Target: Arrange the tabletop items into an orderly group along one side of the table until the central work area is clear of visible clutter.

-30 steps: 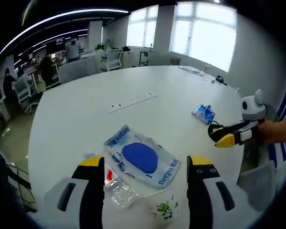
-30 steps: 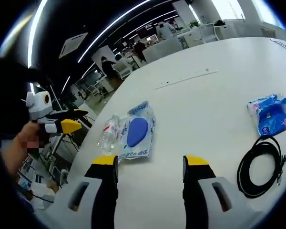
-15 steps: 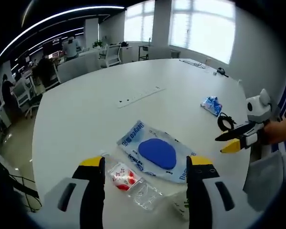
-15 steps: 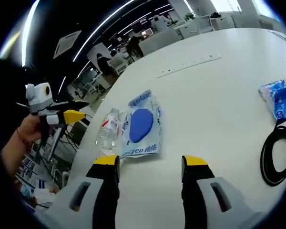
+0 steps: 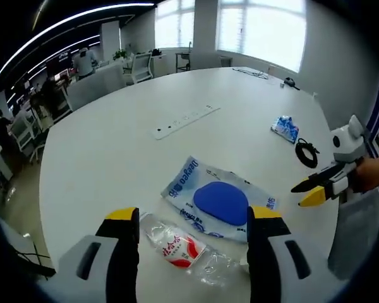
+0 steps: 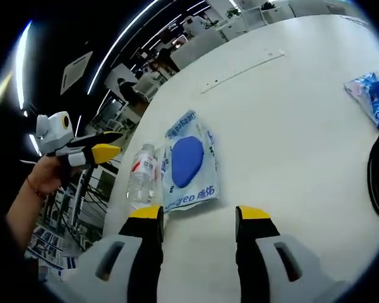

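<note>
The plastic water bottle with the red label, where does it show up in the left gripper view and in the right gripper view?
Left gripper view: the water bottle lies low in the picture, between that view's own jaws.
Right gripper view: it lies left of centre, above the left jaw.
Shared landmark: in both views it lies right beside the clear packet with the blue pad.

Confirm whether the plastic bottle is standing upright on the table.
No. The plastic bottle lies on its side beside the blue-pad packet.
</note>
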Tool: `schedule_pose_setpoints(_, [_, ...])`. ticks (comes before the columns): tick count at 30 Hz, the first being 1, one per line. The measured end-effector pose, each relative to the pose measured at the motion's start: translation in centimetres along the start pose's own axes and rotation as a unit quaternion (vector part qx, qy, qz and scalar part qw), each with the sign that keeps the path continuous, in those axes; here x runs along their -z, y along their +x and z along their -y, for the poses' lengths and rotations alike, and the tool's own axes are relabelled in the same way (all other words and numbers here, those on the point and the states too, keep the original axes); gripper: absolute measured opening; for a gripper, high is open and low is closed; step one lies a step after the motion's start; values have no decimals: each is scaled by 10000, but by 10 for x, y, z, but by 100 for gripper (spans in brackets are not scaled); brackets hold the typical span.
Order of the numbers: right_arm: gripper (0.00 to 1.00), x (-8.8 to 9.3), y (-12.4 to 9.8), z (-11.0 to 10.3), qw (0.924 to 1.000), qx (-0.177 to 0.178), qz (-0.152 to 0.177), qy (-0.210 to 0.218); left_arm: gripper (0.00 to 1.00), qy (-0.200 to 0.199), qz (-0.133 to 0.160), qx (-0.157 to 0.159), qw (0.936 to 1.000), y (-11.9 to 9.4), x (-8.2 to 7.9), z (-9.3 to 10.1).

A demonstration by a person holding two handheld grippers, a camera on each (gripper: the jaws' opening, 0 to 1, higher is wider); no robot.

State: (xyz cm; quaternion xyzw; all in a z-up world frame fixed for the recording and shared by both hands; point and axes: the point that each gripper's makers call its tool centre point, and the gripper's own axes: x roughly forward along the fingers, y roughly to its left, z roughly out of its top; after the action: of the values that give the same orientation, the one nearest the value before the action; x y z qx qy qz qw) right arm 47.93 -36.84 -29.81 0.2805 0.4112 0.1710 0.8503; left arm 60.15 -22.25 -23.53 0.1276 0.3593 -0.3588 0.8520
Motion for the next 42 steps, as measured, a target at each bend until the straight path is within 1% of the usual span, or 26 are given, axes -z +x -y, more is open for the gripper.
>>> schedule_pose_setpoints(5, [41,5,5,3,9996,45,-16,267,70,143,-103,78,9998,15,-4,-9])
schedule_pose_setpoints(10, [37,11,8,5,9984,81,-66,560,68,268,-214,200,9992,32,-3,-14])
schedule_pose_setpoints(12, [35,15,10,4,9980,60,-152,603,67,373,-271,222,9987,37,-4,-15])
schedule_pose_setpoints(16, [34,18,16,4,9971,32,-182,744,67,497,-396,303,9975,50,-3,-19])
schedule_pose_setpoints(22, [33,17,26,3,9952,-32,-165,962,66,670,-506,410,9956,63,-2,-22])
schedule_pose_setpoints(25, [32,13,29,2,9927,-66,-129,1201,65,735,-585,467,9945,68,1,-24])
schedule_pose_setpoints(31, [25,12,38,3,9881,-143,-72,1529,61,1002,-716,616,9905,79,4,-22])
schedule_pose_setpoints(32, [24,12,39,3,9879,-154,-30,1546,59,1050,-747,646,9896,81,5,-22])
schedule_pose_setpoints(35, [21,15,42,4,9875,-146,-68,1566,57,1233,-853,715,9861,90,7,-24])
schedule_pose_setpoints(38, [19,14,44,5,9869,-151,-50,1608,53,1276,-912,770,9846,97,9,-24])
schedule_pose_setpoints(39, [18,13,45,5,9855,-158,-21,1689,52,1317,-933,790,9837,99,10,-24])
schedule_pose_setpoints(42, [16,13,47,6,9839,-150,4,1778,47,1513,-1069,842,9791,106,15,-24])
